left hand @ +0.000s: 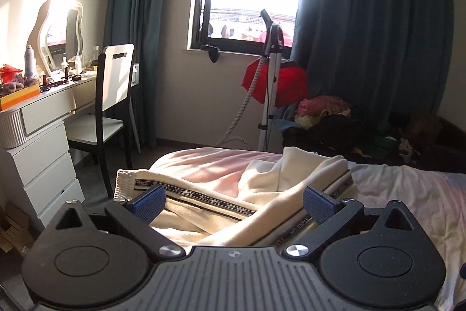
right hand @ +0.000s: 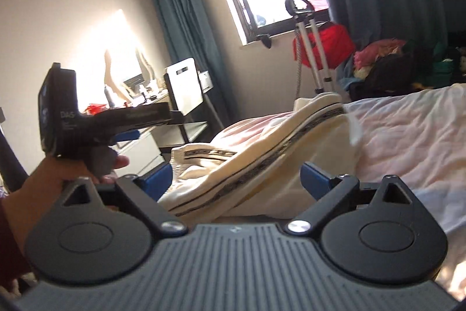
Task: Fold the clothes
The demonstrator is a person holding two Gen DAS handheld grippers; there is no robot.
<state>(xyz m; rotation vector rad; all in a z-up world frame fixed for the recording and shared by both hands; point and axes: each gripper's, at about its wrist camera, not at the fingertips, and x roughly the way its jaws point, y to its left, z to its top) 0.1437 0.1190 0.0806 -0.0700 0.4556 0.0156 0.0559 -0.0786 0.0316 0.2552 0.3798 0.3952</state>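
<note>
Claws (left hand: 233,201) apart above cream garment (left hand: 262,182).

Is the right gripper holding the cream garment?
No, the right gripper is open; the cream garment lies loose on the bed.

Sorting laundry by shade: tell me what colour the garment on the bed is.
Cream, with a black lettered stripe; the garment shows best in the left wrist view.
</note>
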